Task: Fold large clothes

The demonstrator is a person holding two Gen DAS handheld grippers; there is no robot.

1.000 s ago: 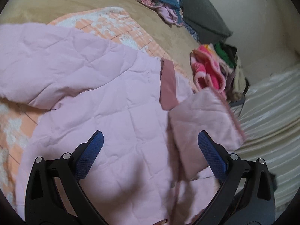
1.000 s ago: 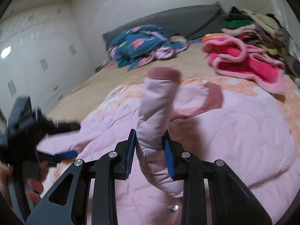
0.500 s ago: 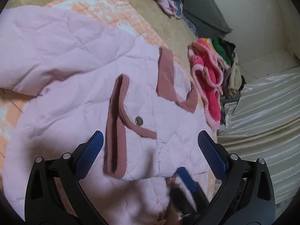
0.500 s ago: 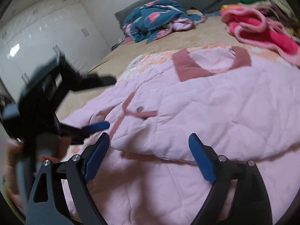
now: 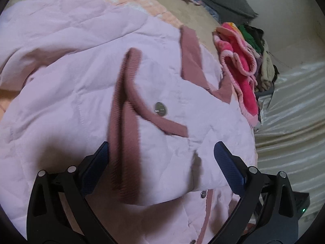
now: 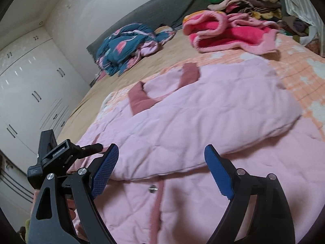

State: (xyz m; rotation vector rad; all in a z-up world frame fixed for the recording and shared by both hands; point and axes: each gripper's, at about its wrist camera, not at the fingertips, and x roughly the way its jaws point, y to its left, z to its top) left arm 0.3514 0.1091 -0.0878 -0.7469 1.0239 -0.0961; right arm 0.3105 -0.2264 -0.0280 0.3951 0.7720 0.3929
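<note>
Across the bed [image 6: 126, 77] the pink quilted jacket [image 6: 203, 122] lies flat, one sleeve laid over its front, seemingly a first fold. Both the right gripper [image 6: 161, 174] and left gripper [image 5: 161, 168] hover above it, jaws apart, empty. Only the left view shows the sleeve's cuff [image 5: 124, 126]; only the right shows the wardrobe [image 6: 28, 93].

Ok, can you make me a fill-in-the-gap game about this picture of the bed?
1. The big quilted jacket spread on the bed is light ____.
2. The round snap button on its folded sleeve is ____ coloured.
3. The right tongs have ____ pads.
4. The pillow by the wall is ____.

Missing words: pink; silver; blue; grey
</note>
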